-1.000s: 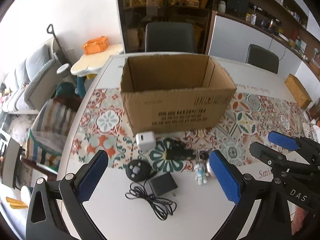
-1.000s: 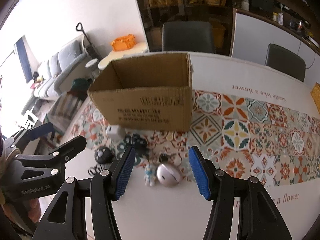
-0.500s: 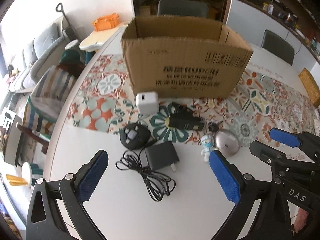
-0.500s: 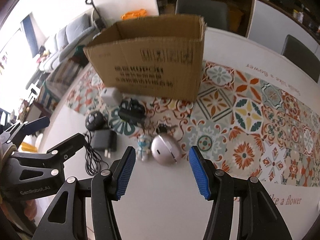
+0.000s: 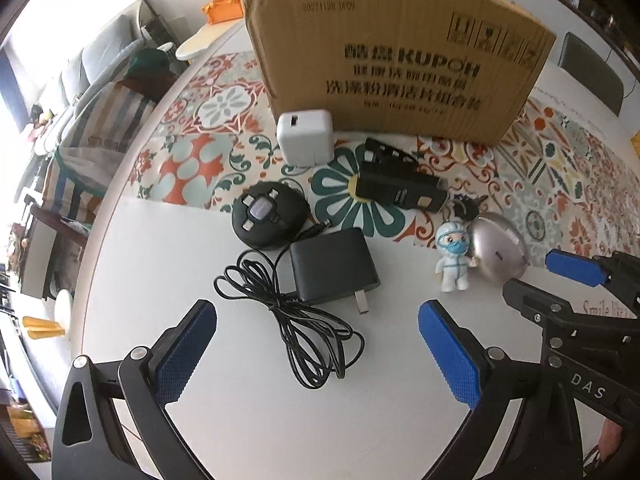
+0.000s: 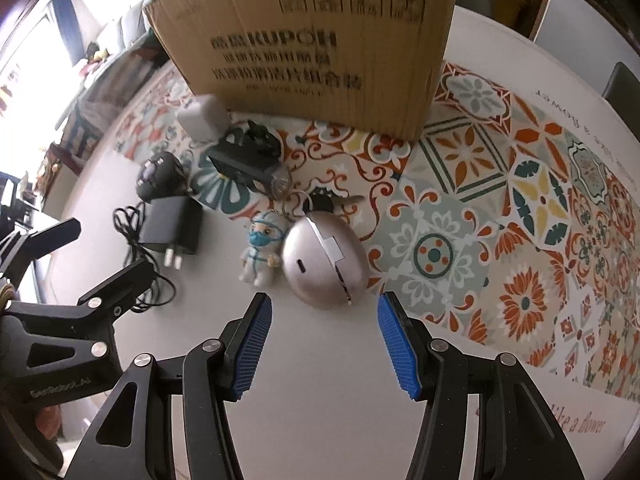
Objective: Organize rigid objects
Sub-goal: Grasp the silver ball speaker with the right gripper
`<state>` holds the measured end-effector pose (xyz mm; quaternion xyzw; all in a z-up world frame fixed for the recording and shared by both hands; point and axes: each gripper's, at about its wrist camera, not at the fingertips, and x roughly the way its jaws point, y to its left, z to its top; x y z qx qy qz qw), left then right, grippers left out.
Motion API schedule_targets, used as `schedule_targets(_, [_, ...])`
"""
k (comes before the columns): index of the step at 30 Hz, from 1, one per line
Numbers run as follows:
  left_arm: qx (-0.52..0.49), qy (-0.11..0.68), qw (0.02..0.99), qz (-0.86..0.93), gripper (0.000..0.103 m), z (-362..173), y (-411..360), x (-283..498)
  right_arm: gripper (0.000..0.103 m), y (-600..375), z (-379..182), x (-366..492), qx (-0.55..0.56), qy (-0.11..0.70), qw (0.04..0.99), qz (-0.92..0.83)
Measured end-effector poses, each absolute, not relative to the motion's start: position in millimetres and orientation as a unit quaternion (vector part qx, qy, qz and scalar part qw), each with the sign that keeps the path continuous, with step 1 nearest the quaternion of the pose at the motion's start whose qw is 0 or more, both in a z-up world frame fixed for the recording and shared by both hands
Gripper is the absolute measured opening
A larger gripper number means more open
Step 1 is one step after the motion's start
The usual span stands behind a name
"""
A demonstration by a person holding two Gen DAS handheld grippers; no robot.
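Beside the silver egg-shaped case [image 6: 324, 264] stands a figurine [image 6: 262, 246], touching it.

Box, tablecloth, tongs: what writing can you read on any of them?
"KUPOH": box, with Chinese lines too blurred to read.
"30371120", roughly: faint stamp on the box's upper left.
"DAS": right tongs, seen from the left camera.
"GenRobot.AI": left tongs, faint.
"Smile li…", "like a flower": tablecloth.

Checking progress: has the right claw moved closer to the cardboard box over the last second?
Yes. The right claw has come forward toward the cardboard box, which now looms larger, and sits just short of the silver egg-shaped case.
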<state>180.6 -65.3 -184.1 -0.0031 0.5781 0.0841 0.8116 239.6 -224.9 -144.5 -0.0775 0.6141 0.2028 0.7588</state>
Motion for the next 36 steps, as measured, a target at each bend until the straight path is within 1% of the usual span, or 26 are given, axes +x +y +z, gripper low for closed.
schedule_targets(11, [-0.010, 0.586, 0.804, 0.104, 0.103, -197.0, -63.4, 189.1, 0.055, -212.5, -176.5, 254.3, -0.107, 0.624, 0.744, 0.214])
schedule_targets(22, [-0.019, 0.583, 0.806, 0.105, 0.103, -201.3, -59.4, 188.2, 0.054, -200.5, -179.9, 257.1, -0.124, 0.601, 0.762, 0.207])
schedule_targets(29, [-0.034, 0.573, 0.814, 0.087, 0.103, -197.2, -51.7, 182.8, 0.054, -208.6, -171.8, 249.3, -0.100, 0.593, 0.777, 0.186])
schedule_targets(36, [-0.042, 0.552, 0.830, 0.064, 0.103, -178.4, -40.5, 166.9, 0.054, -220.1, -141.6, 236.6, -0.059, 0.578, 0.799, 0.156])
